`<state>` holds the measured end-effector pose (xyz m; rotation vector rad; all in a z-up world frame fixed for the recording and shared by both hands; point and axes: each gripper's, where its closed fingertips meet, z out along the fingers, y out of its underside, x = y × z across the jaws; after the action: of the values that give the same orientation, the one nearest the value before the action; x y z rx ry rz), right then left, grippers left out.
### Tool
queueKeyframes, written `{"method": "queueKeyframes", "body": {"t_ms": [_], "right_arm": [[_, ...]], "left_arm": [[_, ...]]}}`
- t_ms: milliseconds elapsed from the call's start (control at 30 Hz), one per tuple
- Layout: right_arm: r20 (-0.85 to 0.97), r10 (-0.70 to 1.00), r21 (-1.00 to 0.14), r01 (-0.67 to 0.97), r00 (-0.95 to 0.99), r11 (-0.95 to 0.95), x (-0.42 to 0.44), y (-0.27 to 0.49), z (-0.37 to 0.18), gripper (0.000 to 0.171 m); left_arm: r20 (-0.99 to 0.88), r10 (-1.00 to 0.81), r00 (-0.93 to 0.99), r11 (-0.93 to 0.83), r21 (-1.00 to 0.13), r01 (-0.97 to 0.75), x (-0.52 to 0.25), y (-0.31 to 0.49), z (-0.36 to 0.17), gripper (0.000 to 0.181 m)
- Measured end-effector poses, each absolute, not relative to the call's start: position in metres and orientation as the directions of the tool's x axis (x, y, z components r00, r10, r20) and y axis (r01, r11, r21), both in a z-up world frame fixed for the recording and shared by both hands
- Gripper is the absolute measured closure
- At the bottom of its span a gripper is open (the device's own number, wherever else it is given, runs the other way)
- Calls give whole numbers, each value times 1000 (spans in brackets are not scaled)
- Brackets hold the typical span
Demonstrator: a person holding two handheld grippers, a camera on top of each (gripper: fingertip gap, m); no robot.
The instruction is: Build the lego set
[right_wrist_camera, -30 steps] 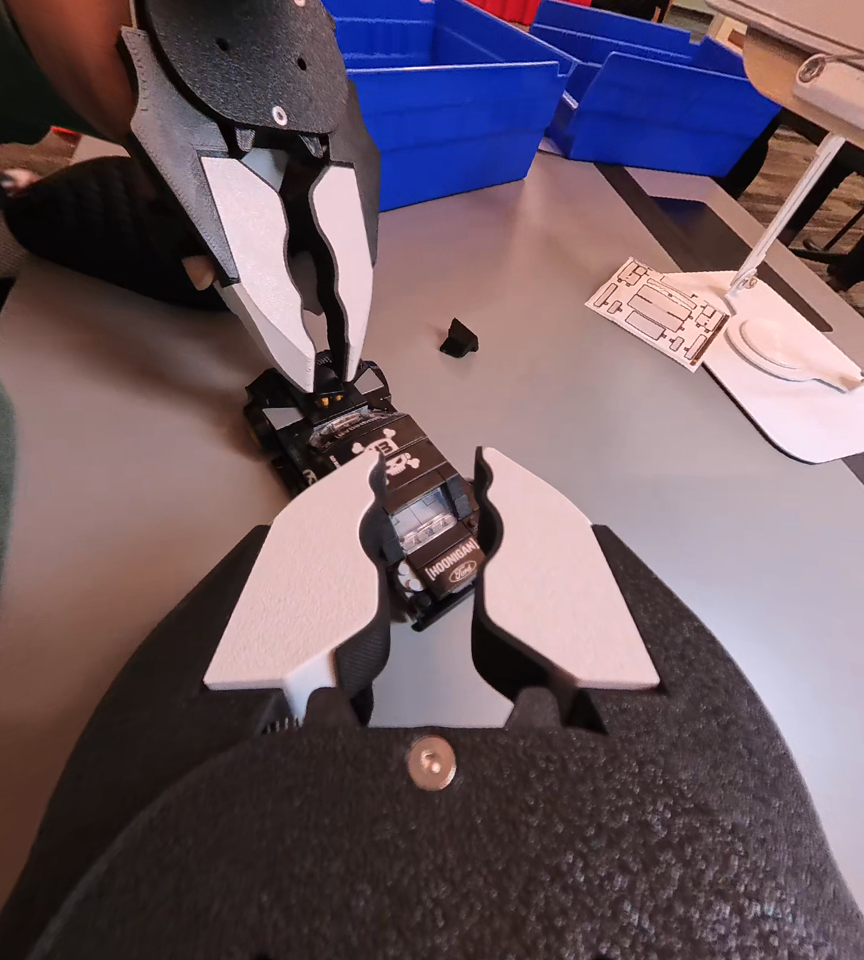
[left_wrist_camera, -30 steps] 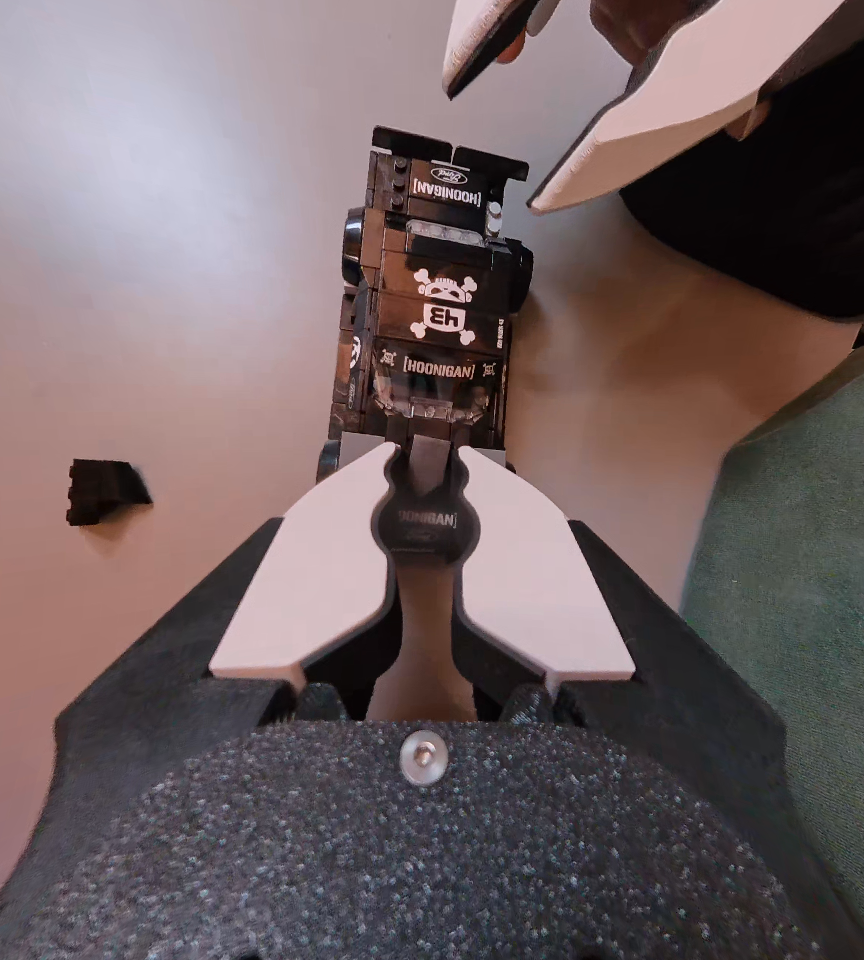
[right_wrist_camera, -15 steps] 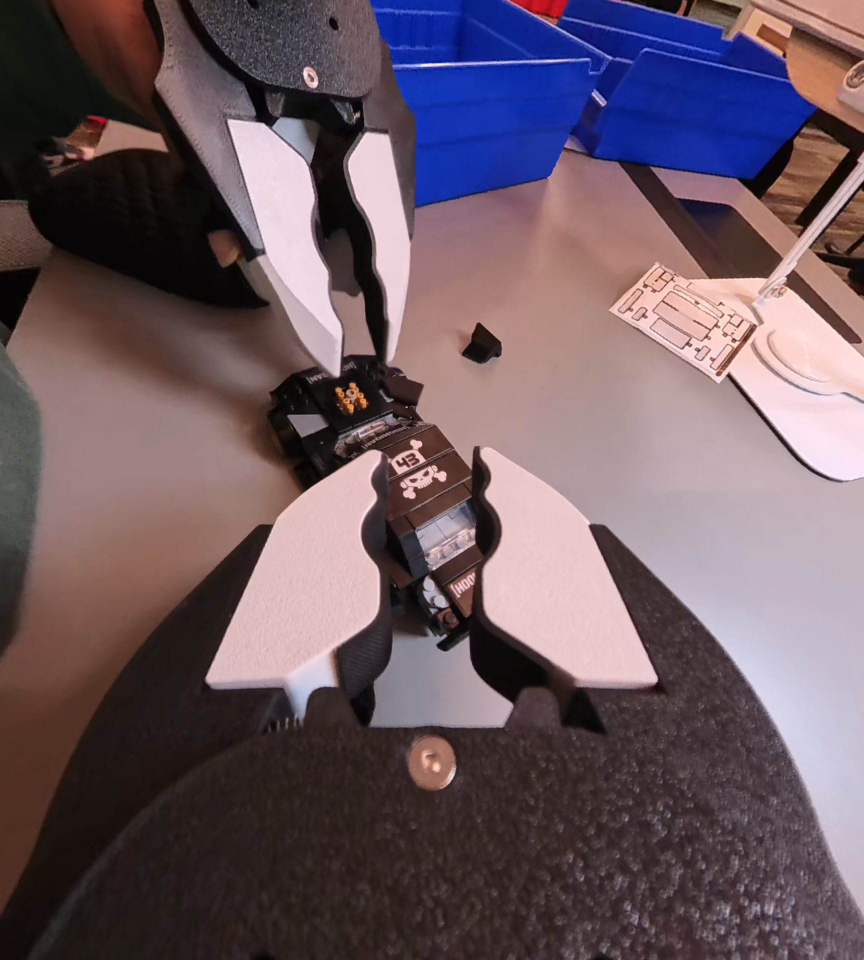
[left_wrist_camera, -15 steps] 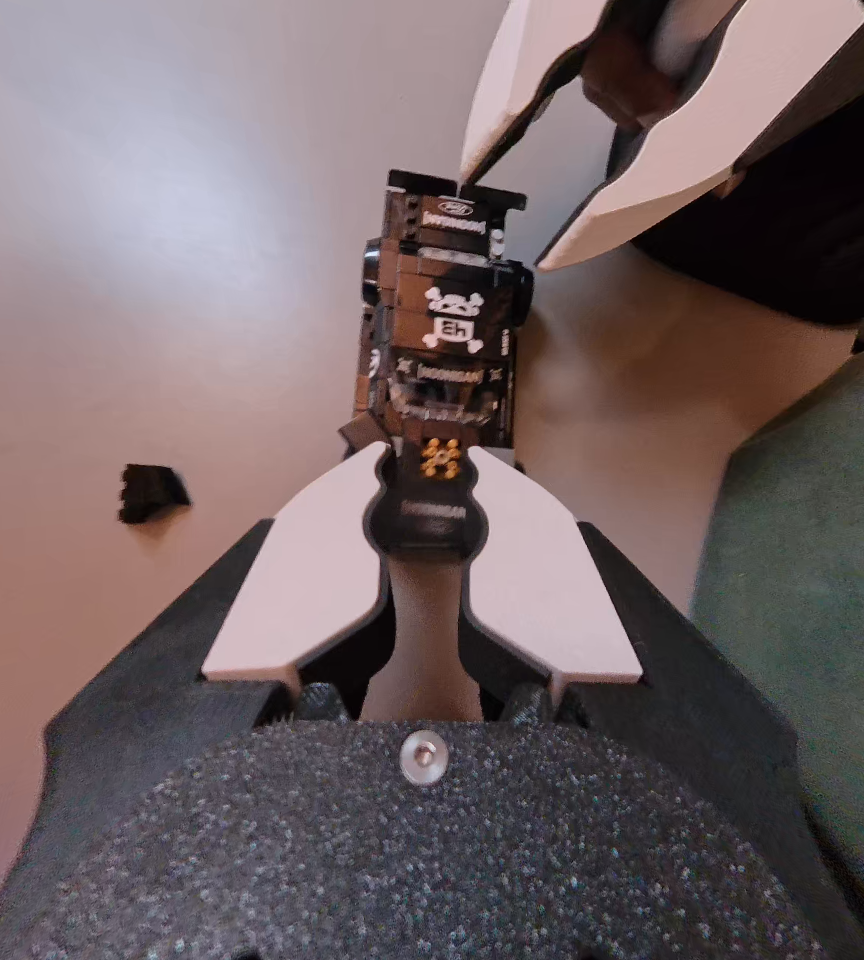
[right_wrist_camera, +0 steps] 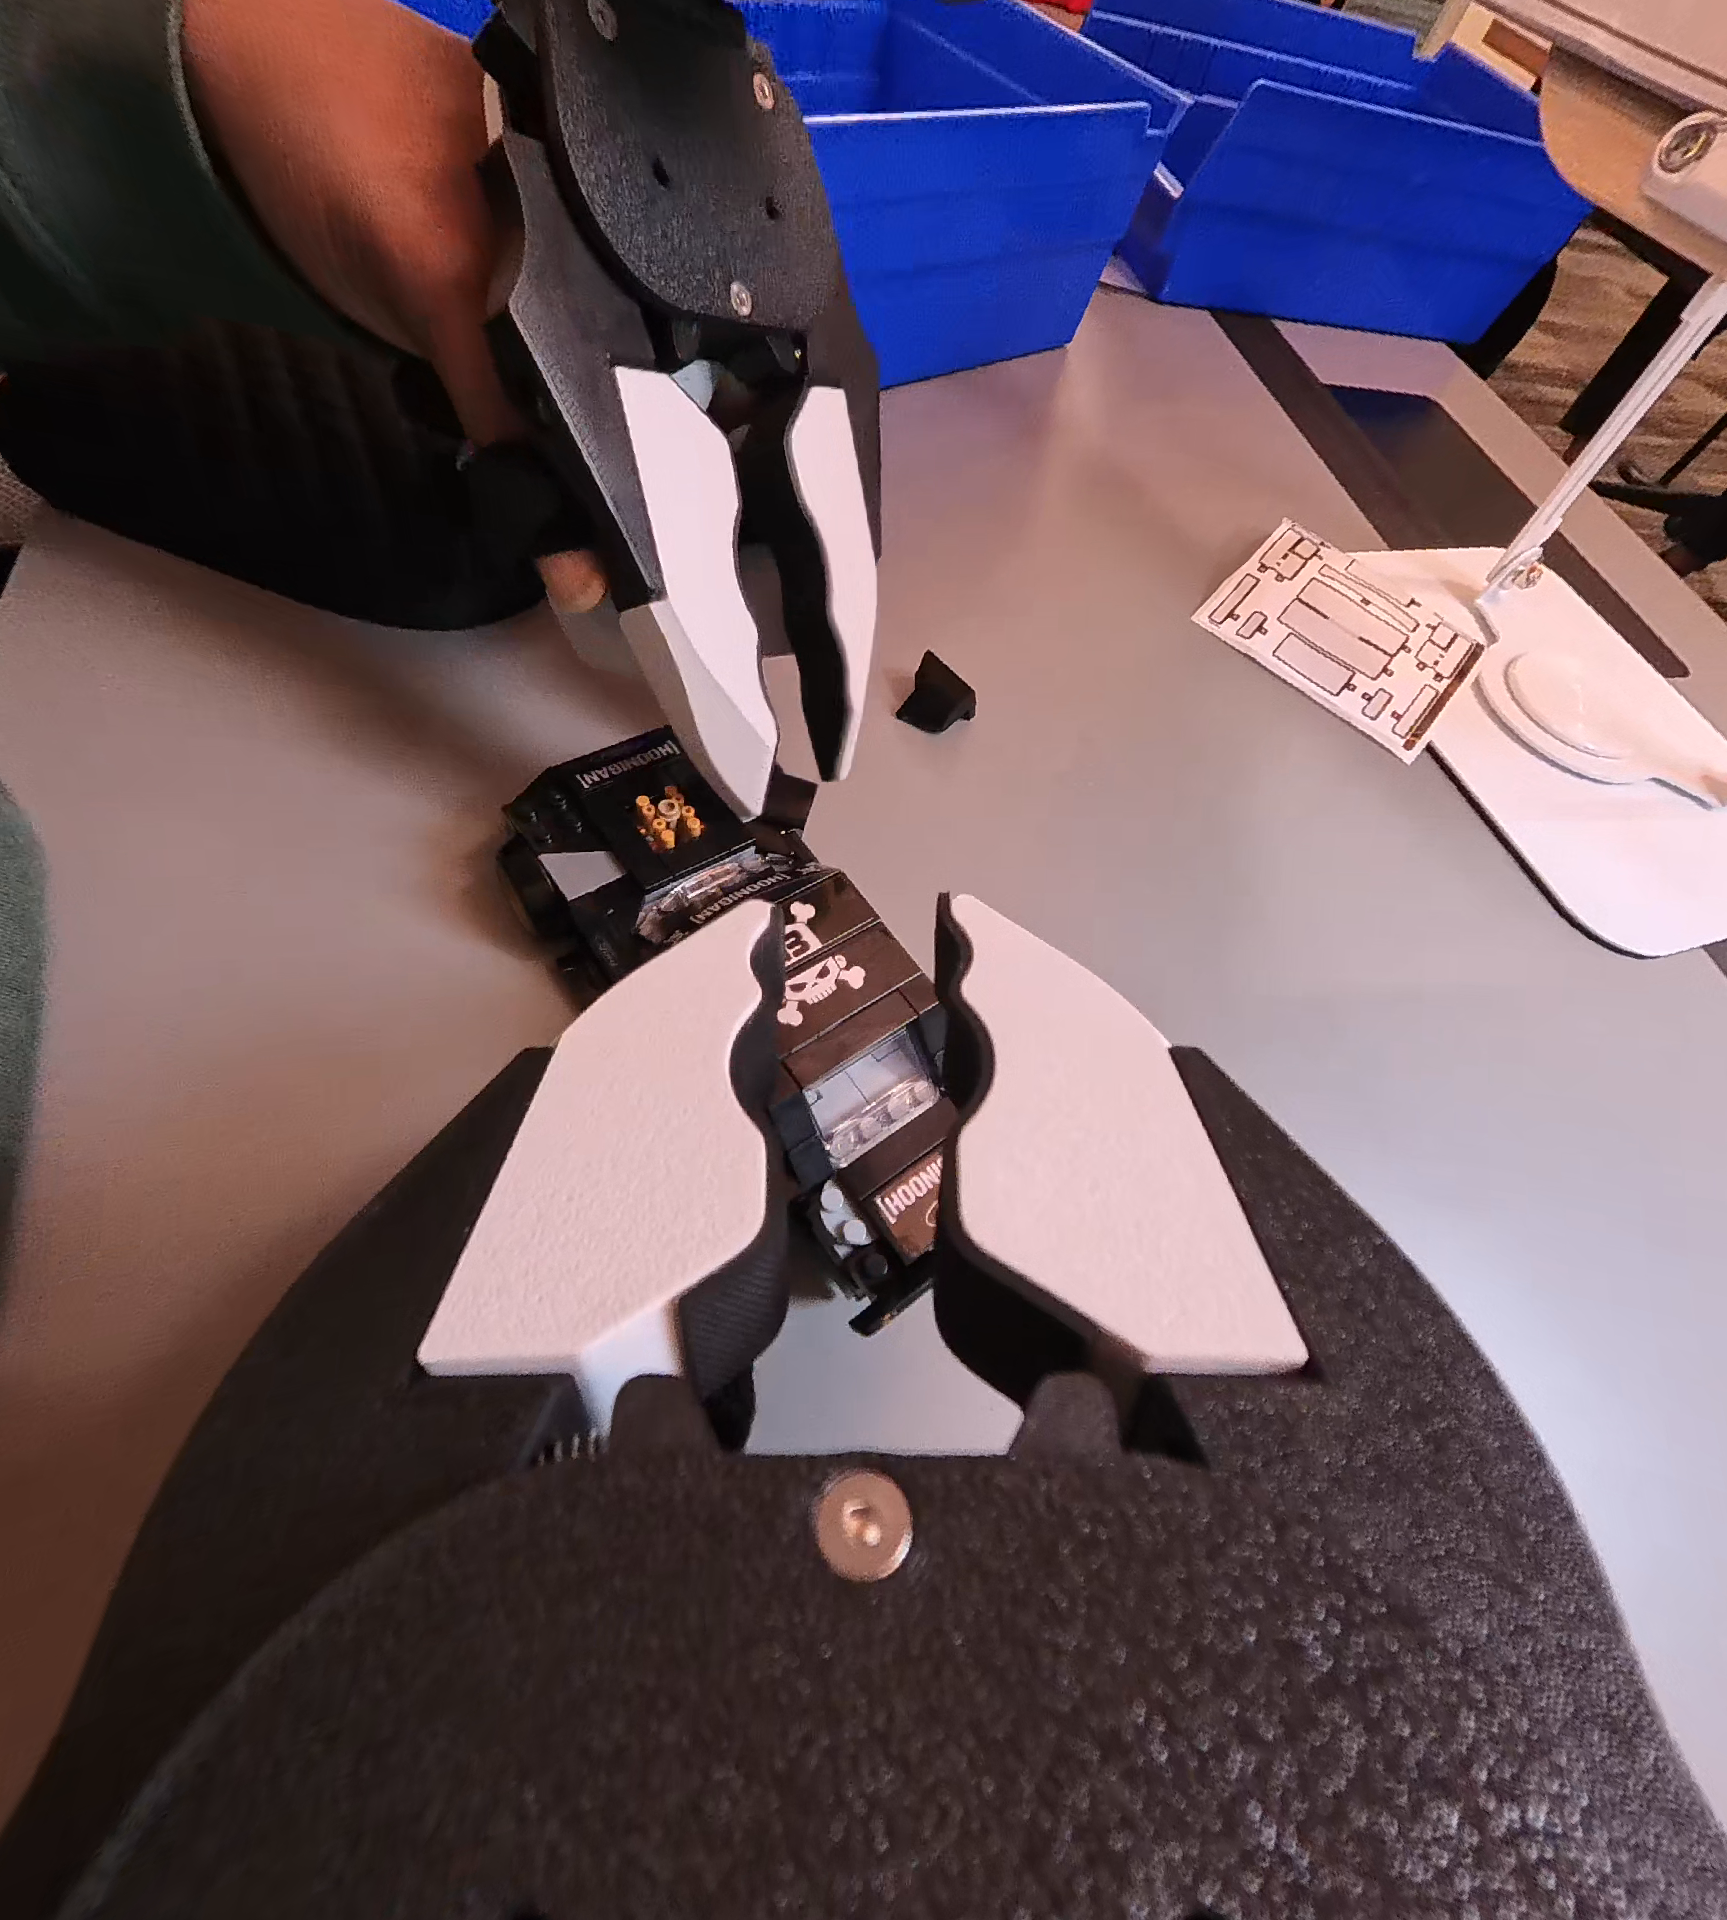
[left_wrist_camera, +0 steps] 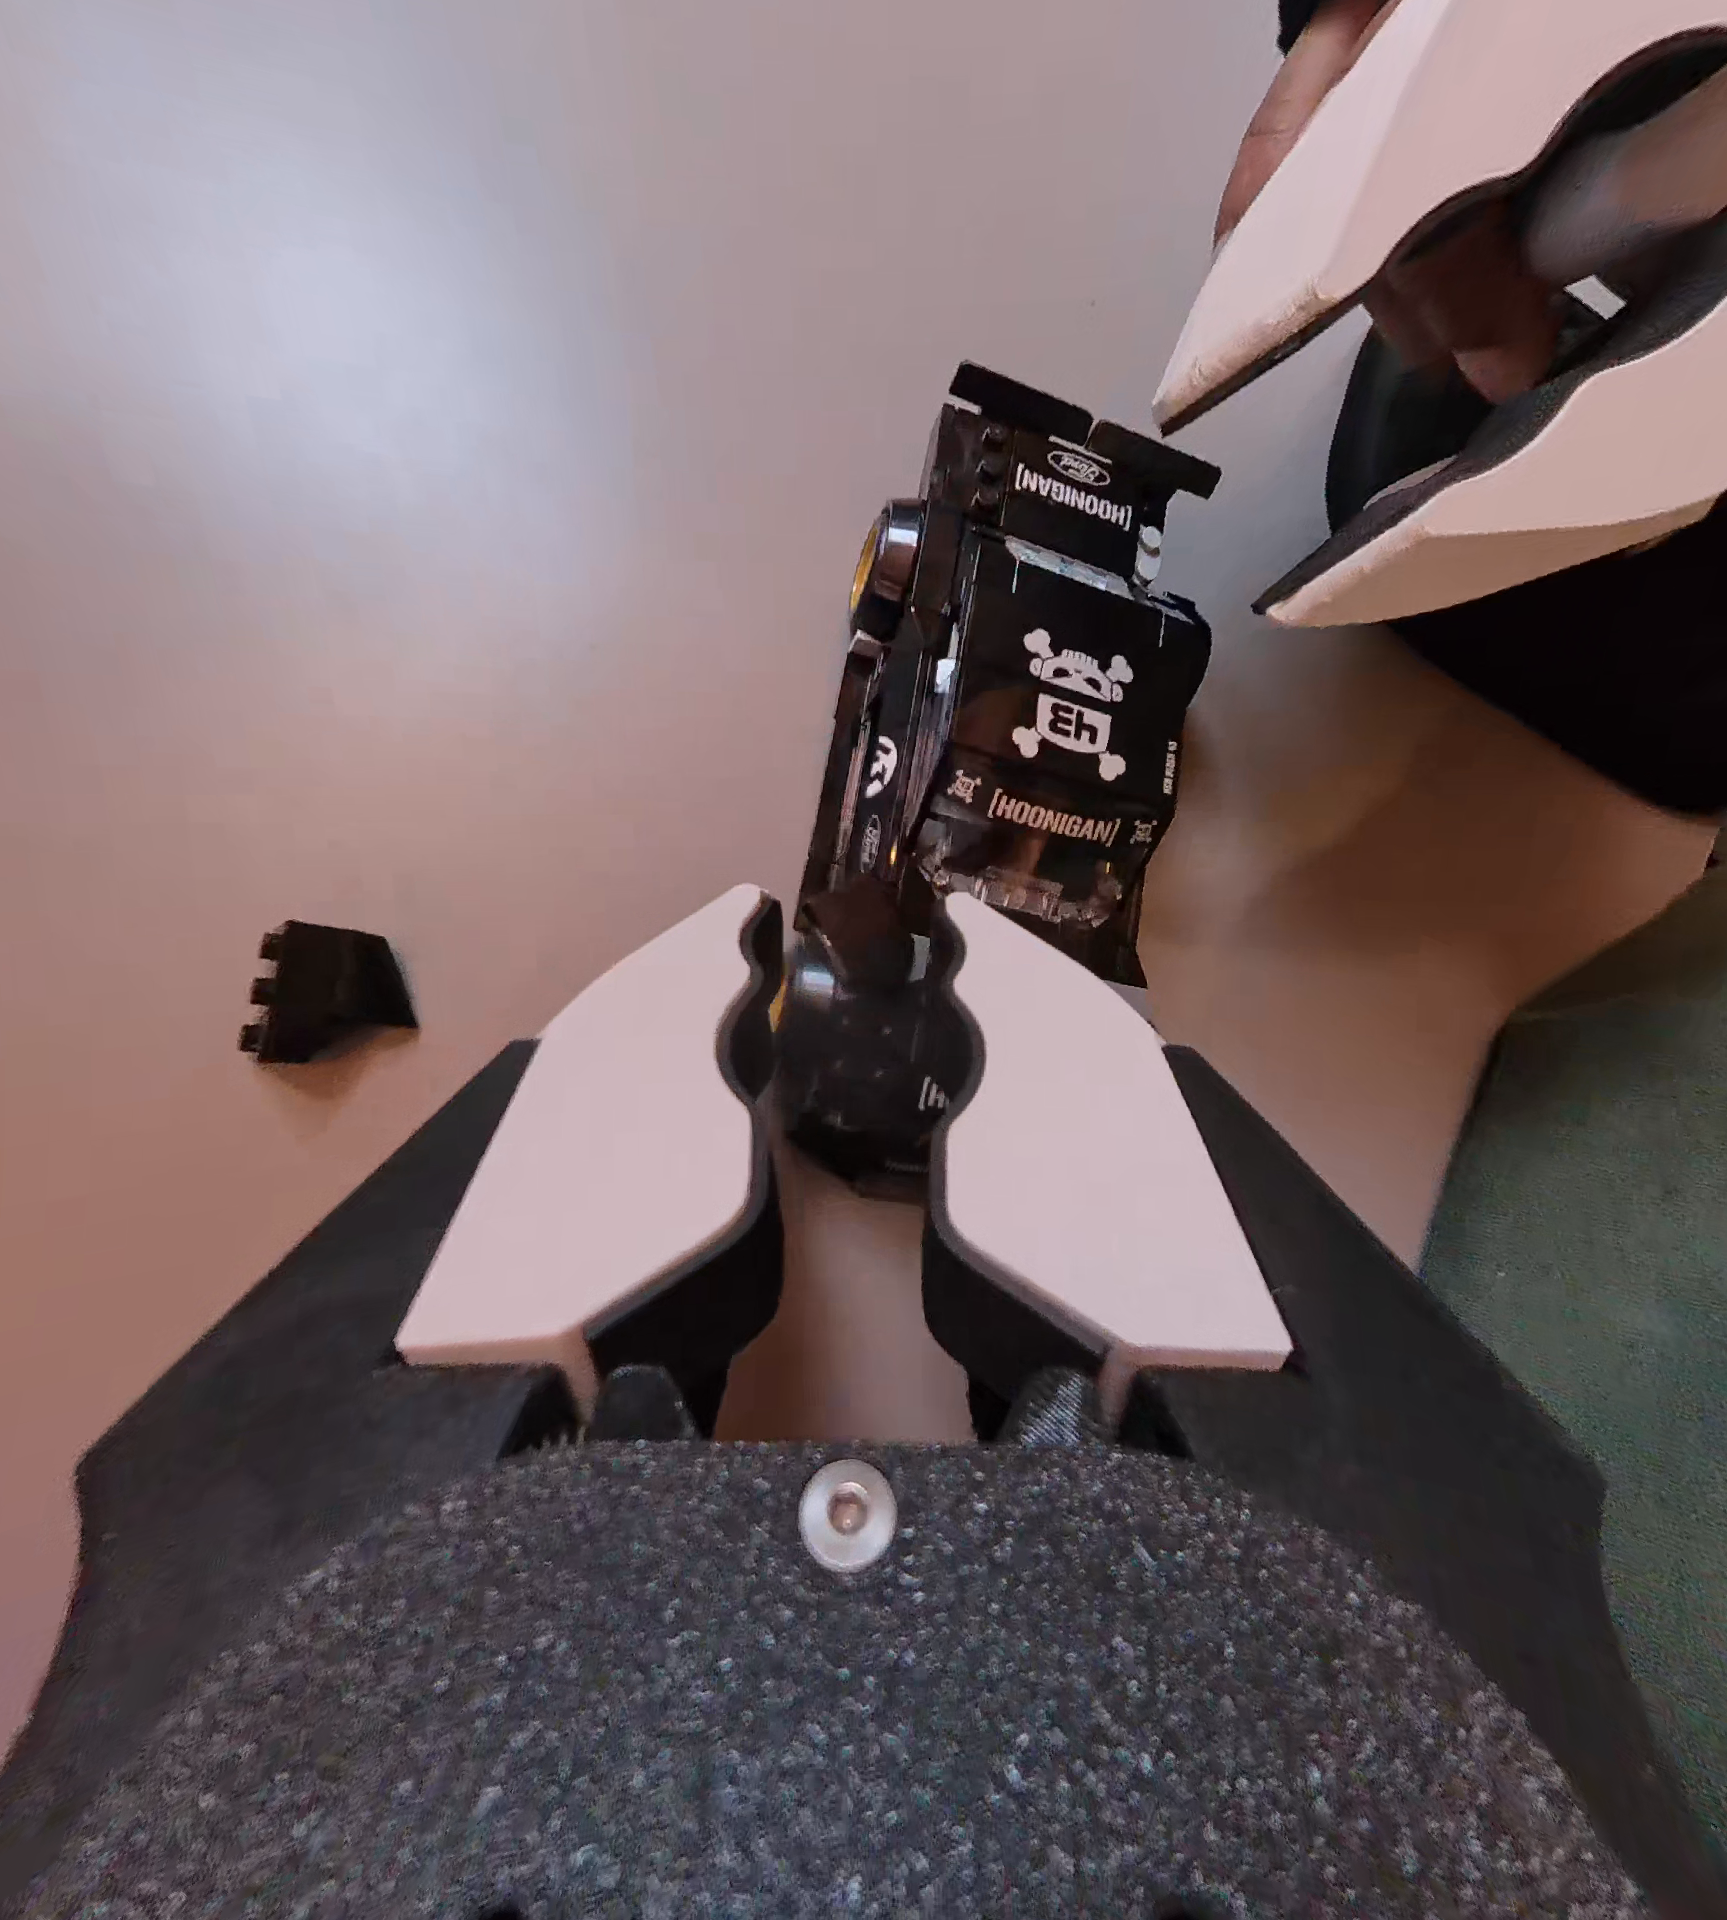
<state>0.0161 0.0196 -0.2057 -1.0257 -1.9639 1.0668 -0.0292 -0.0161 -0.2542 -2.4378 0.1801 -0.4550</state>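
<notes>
A black lego car (left_wrist_camera: 1035, 707) with white skull stickers lies on the grey table (left_wrist_camera: 319, 416). My left gripper (left_wrist_camera: 859, 914) is over its front end, shut on a small black piece (left_wrist_camera: 854, 930). In the right wrist view the left gripper (right_wrist_camera: 794, 779) holds that piece (right_wrist_camera: 794, 802) just above the hood, where a gold engine (right_wrist_camera: 667, 821) shows. My right gripper (right_wrist_camera: 857, 914) is open and hovers over the car's rear (right_wrist_camera: 869, 1091). It also shows in the left wrist view (left_wrist_camera: 1212, 520), one fingertip close to the rear spoiler.
A loose black lego piece (left_wrist_camera: 329, 987) lies left of the car, also seen in the right wrist view (right_wrist_camera: 937, 696). Blue bins (right_wrist_camera: 994, 208) stand at the back. A sticker sheet (right_wrist_camera: 1337, 634) and a white stand base (right_wrist_camera: 1617, 831) lie right. A person's hand (right_wrist_camera: 371, 208) and a black pad (right_wrist_camera: 215, 468) are at left. The grippers' ends are close to 8 cm from one another.
My left gripper lifted off the hood with the small black piece, uncovering the gold engine. The right gripper moved forward over the car's rear. The car turned slightly.
</notes>
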Motion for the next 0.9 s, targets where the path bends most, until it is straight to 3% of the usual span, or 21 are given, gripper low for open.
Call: {"method": "queueKeyframes", "body": {"t_ms": [400, 500, 900], "right_arm": [[177, 867, -874, 331, -466, 356, 17, 20, -211, 145], [178, 865, -871, 335, -469, 360, 17, 19, -211, 145], [190, 853, -861, 334, -486, 382, 14, 9, -207, 145]], "left_arm": [[244, -281, 928, -764, -642, -62, -27, -21, -255, 166], [244, -316, 917, -728, -682, -70, -26, -19, -247, 176], [268, -360, 894, -719, -690, -83, -31, -29, -243, 178]]}}
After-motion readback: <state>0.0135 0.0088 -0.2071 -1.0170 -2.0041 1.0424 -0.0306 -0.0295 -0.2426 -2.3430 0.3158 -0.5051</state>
